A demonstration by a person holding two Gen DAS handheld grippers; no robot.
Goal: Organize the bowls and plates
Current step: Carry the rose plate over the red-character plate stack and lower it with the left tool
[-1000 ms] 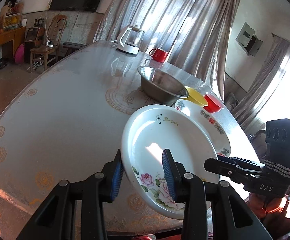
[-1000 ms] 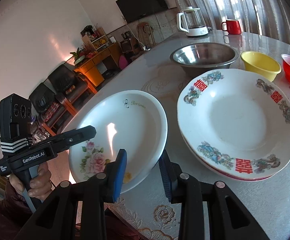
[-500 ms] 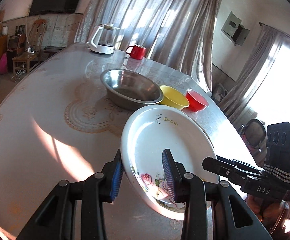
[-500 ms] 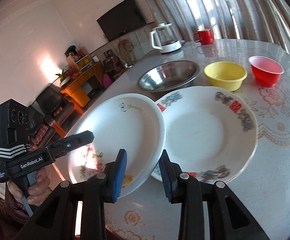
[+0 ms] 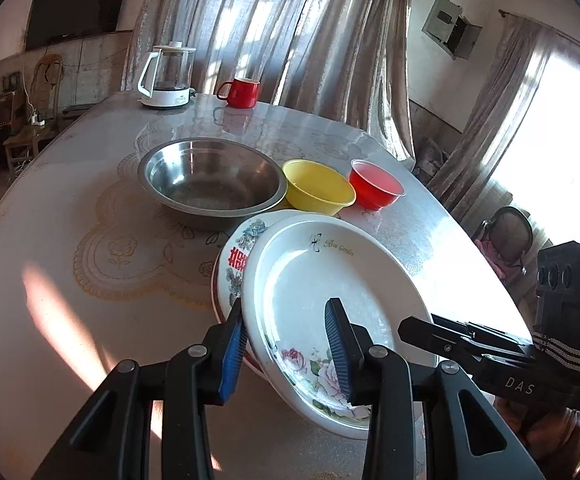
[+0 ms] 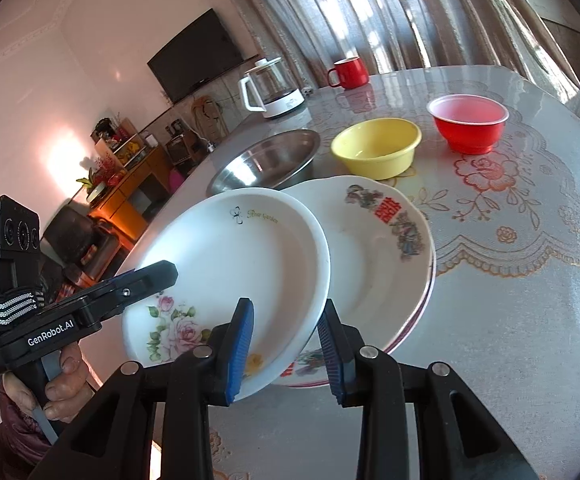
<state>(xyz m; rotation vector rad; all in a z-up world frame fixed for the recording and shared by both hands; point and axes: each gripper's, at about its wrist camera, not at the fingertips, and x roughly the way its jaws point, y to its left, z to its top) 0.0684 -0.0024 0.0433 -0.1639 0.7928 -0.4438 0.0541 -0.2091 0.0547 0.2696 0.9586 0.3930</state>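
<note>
- So far, each hand-held gripper, left [image 5: 286, 346] and right [image 6: 286, 350], pinches the rose plate's [image 6: 226, 264] rim, carrying it tilted, partly over the red-patterned plate [image 6: 385, 248] on the tabletop [image 6: 529, 320].
- Unstacked: steel bowl [image 5: 210, 178], yellow bowl [image 5: 317, 188], red bowl [image 5: 375, 188].

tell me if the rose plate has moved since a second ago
Yes. The rose plate, gripped by both grippers, has shifted toward the red-patterned plate on the table and now overlaps it; earlier a gap separated them.

left gripper [image 5: 286, 346] clamps rose plate [image 5: 329, 300] rim, tilted over patterned plate [image 5: 236, 260]; right gripper [image 5: 421, 326] grips opposite edge
</note>
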